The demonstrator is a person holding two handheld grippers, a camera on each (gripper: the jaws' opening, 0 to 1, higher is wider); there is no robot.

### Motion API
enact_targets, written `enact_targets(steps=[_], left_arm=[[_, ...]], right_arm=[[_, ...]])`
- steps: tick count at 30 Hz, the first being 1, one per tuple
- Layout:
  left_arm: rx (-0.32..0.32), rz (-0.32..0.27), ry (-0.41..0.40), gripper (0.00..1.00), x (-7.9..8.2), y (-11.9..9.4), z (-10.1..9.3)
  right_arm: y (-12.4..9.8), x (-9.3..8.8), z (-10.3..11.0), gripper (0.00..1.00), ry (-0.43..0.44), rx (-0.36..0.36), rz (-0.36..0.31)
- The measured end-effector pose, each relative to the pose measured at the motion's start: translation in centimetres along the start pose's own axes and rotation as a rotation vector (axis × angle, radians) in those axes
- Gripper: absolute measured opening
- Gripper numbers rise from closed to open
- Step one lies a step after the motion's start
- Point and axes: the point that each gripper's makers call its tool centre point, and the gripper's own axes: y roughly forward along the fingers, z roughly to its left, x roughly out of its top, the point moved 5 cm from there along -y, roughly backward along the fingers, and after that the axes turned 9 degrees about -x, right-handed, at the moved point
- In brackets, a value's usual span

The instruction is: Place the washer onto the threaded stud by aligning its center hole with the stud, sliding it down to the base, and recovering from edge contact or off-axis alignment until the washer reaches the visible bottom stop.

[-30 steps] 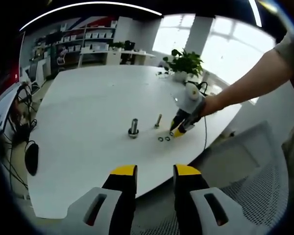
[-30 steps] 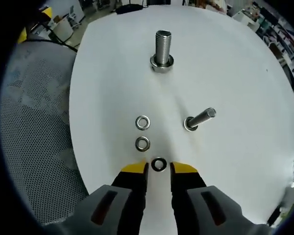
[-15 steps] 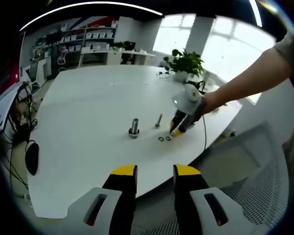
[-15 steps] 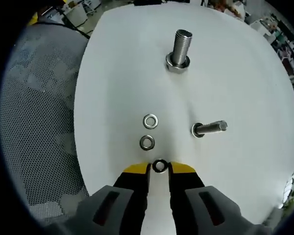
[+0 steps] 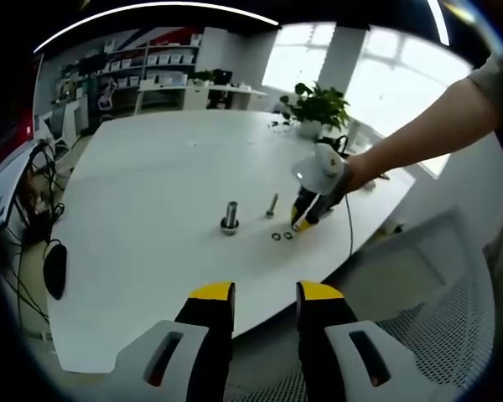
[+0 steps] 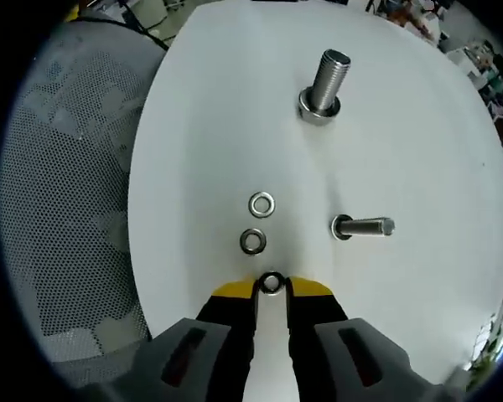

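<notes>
White worktop [image 6: 419, 151] carries everything we see, with a grey mesh chair [image 6: 59, 209] beside its edge in the right gripper view. Across the worktop in the left gripper view we see a potted plant [image 5: 317, 109] at the far side and a person's arm [image 5: 419, 142] reaching in from the right.

Our left claw [image 5: 265, 293] hangs off the near edge of the worktop with its yellow-tipped jaws apart and nothing between them, as it was a second ago. Our right claw [image 6: 271, 290] has closed in since then: its jaws, a second ago set wide of the dark washer [image 6: 271, 282], now sit at either side of it with the tips touching or nearly touching its rim, the washer lying flat on the worktop. We cannot tell whether it is truly clamped.

Beyond it the large threaded stud [image 6: 327, 84] stands upright in its base, well apart from the washer. A smaller bolt [image 6: 365, 226] stands to the right, leaning in this view. Two more washers [image 6: 256, 222] lie between the claw and the stud, unmoved.
</notes>
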Motion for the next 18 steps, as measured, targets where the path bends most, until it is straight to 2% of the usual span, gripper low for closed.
enact_targets(steps=[5, 9, 14, 18], left_arm=[[0.002, 0.001, -0.003, 0.27, 0.00, 0.01, 0.00], [0.002, -0.002, -0.004, 0.27, 0.02, 0.00, 0.01], [0.003, -0.002, -0.002, 0.27, 0.02, -0.01, 0.03], [0.005, -0.003, -0.003, 0.27, 0.04, -0.03, 0.03]], right_arm=[[-0.02, 0.18, 0.20, 0.15, 0.048, -0.026, 0.019], [0.08, 0.23, 0.50, 0.15, 0.012, -0.053, 0.042], [-0.05, 0.28, 0.40, 0.15, 0.037, -0.057, 0.051], [-0.03, 0.35, 0.64, 0.14, 0.033, -0.089, 0.062]])
